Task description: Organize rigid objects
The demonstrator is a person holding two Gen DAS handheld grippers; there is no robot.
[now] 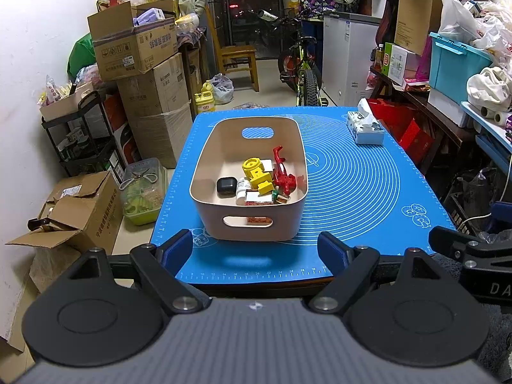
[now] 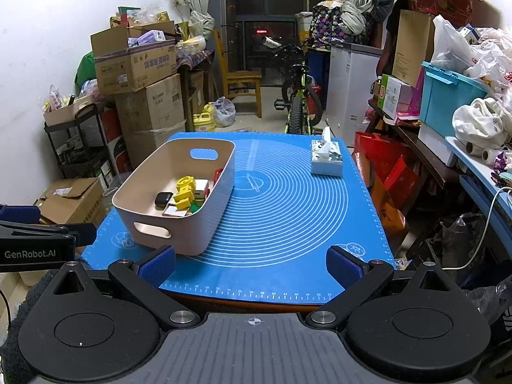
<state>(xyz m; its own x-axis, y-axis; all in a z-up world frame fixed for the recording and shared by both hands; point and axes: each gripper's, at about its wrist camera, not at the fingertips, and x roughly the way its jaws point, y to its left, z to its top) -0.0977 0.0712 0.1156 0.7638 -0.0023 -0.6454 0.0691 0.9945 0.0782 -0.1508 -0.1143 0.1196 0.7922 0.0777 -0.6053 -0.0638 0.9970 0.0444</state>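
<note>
A beige basket [image 1: 204, 172] with cut-out handles stands on the blue mat [image 1: 352, 185]. It holds a yellow toy [image 1: 256, 172], a red toy [image 1: 283, 172], a black case [image 1: 226, 186], a white bottle [image 1: 242, 188] and small boxes. It also shows in the right wrist view [image 2: 204, 220], left of centre. My left gripper [image 1: 256, 251] is open and empty, just in front of the basket. My right gripper [image 2: 251, 267] is open and empty over the mat's near edge, right of the basket.
A tissue box [image 1: 364, 126] sits at the mat's far right [image 2: 326, 156]. Cardboard boxes [image 1: 144, 73] stack at the left, a bicycle [image 1: 300, 70] and chair [image 1: 236, 60] stand behind, and a cluttered shelf [image 1: 448, 73] lines the right.
</note>
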